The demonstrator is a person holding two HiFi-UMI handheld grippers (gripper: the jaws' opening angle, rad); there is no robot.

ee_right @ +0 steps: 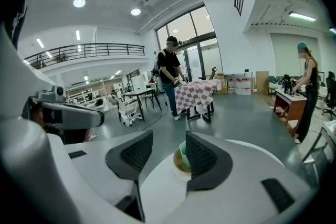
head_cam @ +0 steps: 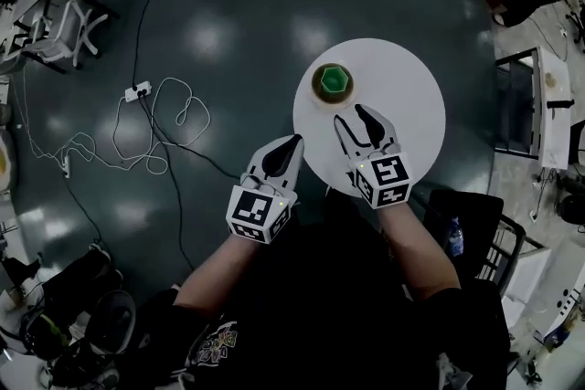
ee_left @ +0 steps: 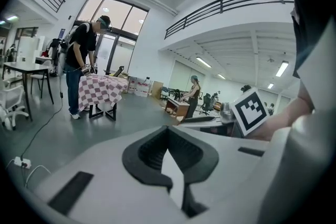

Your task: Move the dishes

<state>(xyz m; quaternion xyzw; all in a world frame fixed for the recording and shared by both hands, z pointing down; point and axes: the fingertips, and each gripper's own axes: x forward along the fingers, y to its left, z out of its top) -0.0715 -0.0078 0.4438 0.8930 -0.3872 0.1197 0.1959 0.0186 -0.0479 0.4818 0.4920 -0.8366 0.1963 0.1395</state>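
A green dish (head_cam: 332, 80) sits on a tan saucer on the round white table (head_cam: 411, 91), toward its far left side. My right gripper (head_cam: 350, 112) hovers over the table just short of the dish, jaws open and empty. In the right gripper view the green dish (ee_right: 182, 156) shows in the gap ahead of the open right gripper (ee_right: 168, 136), untouched. My left gripper (head_cam: 296, 141) is at the table's near left edge, jaws shut with nothing between them. The left gripper (ee_left: 168, 129) has its tips touching in its own view.
A power strip (head_cam: 137, 90) and looping cables lie on the dark floor to the left. A white chair (head_cam: 69, 27) stands far left. A black chair with a bottle (head_cam: 454, 237) is at the right. A person stands by a checkered table (ee_left: 100, 89) farther off.
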